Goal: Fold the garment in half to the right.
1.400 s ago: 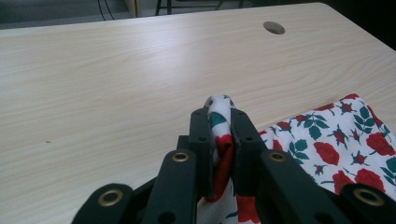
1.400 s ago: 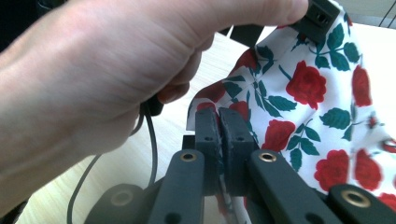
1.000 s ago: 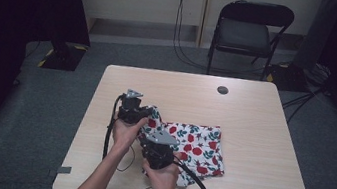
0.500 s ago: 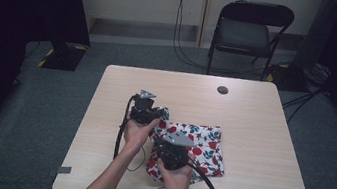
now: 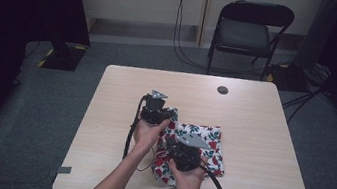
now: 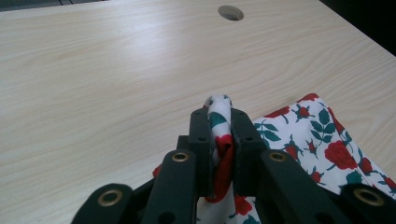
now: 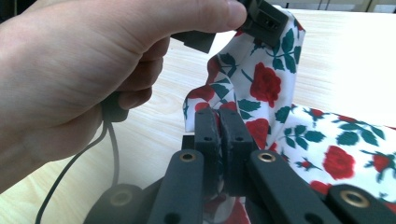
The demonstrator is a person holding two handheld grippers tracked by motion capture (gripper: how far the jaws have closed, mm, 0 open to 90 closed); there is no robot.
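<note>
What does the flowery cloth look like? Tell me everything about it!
The cloth is thin white fabric printed with red roses and green leaves. It lies folded on the light wooden table, near the front edge. Its left side is lifted off the table: the left gripper is shut on a bunched fold, and the right gripper is shut on an edge just below. The rest lies flat, a little wrinkled.

The cloth [image 5: 199, 147] was white with red roses and green leaves; the table [image 5: 253, 122] under it was pale wood.
</note>
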